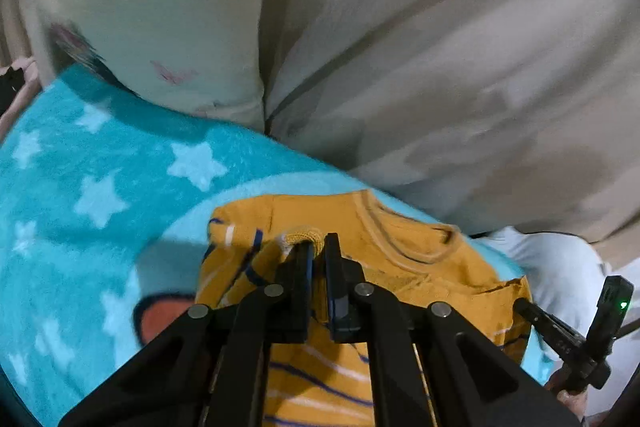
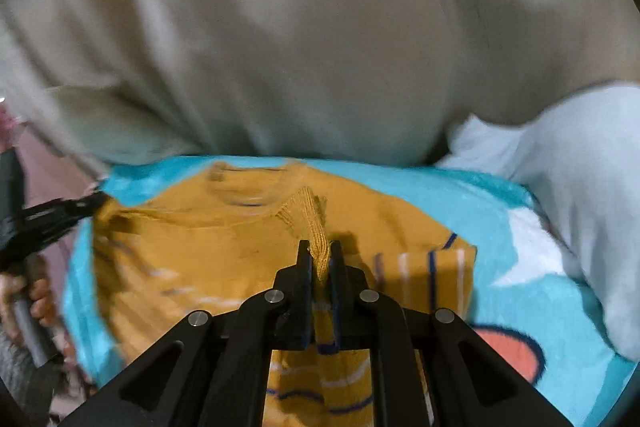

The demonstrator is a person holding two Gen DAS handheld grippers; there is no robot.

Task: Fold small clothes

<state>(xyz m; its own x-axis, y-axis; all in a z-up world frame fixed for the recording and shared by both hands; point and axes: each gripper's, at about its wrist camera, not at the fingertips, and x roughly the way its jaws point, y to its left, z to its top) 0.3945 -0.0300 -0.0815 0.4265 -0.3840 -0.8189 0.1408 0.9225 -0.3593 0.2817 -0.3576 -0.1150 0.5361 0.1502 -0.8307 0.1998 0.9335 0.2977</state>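
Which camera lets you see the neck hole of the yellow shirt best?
The left wrist view. There the yellow shirt's neck hole is fairly sharp, its ribbed edge curving beyond the left tongs. In the right wrist view the neck hole also shows, beyond the right tongs, but blurred and farther away.

Dim warm indoor light; heavy motion blur, worst right view; fisheye bending, black corners.

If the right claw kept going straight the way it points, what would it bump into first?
Most likely the mustard shirt lying ahead; the right claw already pinches its ribbed cuff. The turquoise blanket lies underneath; depth is unclear.
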